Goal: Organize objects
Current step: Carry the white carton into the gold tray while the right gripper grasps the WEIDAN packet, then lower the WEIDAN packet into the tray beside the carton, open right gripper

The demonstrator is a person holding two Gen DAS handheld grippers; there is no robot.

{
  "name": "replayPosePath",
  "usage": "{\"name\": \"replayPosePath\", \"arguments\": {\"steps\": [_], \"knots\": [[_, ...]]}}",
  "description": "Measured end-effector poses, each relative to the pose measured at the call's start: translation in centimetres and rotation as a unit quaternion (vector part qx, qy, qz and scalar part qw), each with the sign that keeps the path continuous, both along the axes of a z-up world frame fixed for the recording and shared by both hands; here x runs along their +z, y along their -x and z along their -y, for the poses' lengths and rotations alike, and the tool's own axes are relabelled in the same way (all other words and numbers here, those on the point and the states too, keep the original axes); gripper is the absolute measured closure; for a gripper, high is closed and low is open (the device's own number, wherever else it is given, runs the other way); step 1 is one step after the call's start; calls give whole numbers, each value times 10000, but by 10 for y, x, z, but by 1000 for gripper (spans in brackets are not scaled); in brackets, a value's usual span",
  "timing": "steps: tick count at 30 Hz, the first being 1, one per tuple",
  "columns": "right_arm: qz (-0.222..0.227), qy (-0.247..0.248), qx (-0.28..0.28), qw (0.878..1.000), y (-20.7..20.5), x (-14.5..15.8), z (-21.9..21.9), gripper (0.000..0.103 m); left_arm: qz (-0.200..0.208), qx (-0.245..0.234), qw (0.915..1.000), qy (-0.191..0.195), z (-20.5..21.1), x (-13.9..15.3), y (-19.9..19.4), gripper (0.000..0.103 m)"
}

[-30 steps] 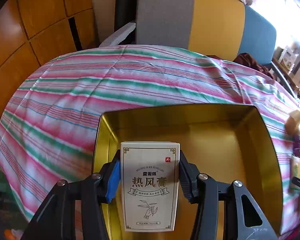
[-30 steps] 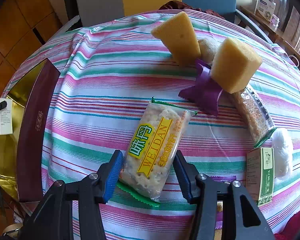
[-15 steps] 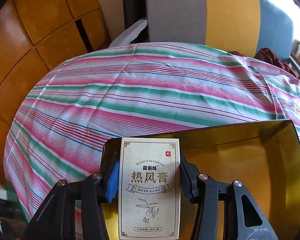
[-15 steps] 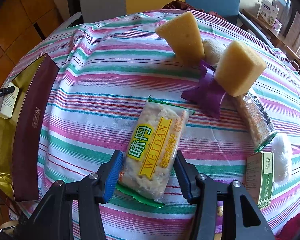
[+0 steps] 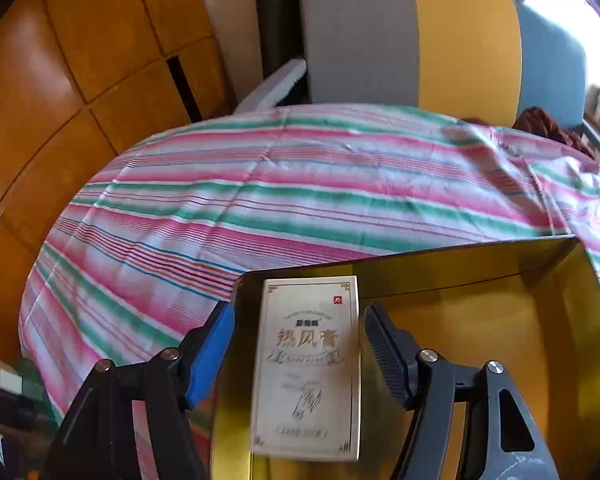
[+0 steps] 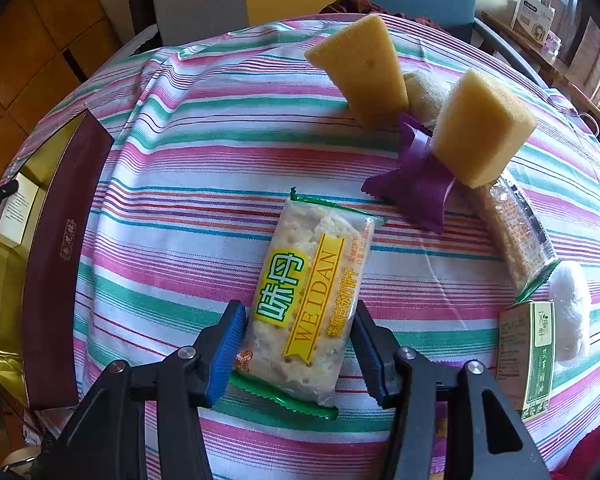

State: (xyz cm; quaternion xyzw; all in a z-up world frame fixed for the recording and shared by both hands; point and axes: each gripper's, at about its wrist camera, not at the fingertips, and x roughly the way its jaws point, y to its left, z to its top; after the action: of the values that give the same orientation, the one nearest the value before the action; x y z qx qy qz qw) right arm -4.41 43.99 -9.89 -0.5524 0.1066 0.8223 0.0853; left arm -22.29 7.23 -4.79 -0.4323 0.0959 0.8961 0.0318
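Releasing the cream cardboard carton with gold Chinese lettering [image 5: 306,368] into the gold-lined box with maroon outer walls [image 5: 480,320] looks like the step in hand for the left gripper [image 5: 296,344]. Its jaws stand spread, with a clear gap on each side of the carton, so it is released and grasping nothing. The carton sits in the near left corner of the box, close against the left wall; whether it rests flat on the floor or leans on the wall I cannot tell. To finish well, that gripper should back straight out along its fingers, so neither pad clips the carton or catches the box wall.

On the striped pink, green and white cloth over the tabletop [image 6: 204,184], the right gripper [image 6: 300,344] straddles the near end of the clear cracker packet with a yellow and green label [image 6: 308,300]. Its jaws sit just beside the packet's sides; whether they press it yet I cannot tell. A grip across the firm cracker stack, not the crimped green seal, would likely hold better. Squeeze gently, since crackers may crack.

Two yellow sponge wedges [image 6: 364,68] and a purple wrapper [image 6: 416,172] lie farther right, well apart from the box.
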Motion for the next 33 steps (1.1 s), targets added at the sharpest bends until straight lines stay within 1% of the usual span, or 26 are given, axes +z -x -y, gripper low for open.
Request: {"name": "replayPosePath", "arguments": {"steps": [4,6,8,10,15,19,21,27,33], "knots": [[-22,-133,61,9999,-1,1,4,51,-371,76,9989,-289,9,27,-31,32],[-35,-185,71,9998,-1,1,5,51,-606,80,9970,-480,16,42,-53,29],[-43,-206,73,9998,-2,1,6,51,-789,110,9954,-524,18,52,-71,24],[-49,-234,76,9997,-3,1,6,51,-926,91,9938,-612,21,61,-90,23],[-61,-297,76,9995,-5,2,10,52,-1011,72,9919,-765,24,71,-123,23],[-78,-332,105,9994,-7,2,14,52,-1054,75,9915,-752,26,73,-139,23],[-86,-335,126,9993,-8,3,15,52,-1082,73,9918,-679,26,71,-145,23],[-157,-216,181,9995,-10,7,23,52,-1097,71,9922,-587,28,67,-157,23],[-333,-9,171,9993,-17,18,28,52,-1024,70,9928,-619,30,63,-163,23]]}}
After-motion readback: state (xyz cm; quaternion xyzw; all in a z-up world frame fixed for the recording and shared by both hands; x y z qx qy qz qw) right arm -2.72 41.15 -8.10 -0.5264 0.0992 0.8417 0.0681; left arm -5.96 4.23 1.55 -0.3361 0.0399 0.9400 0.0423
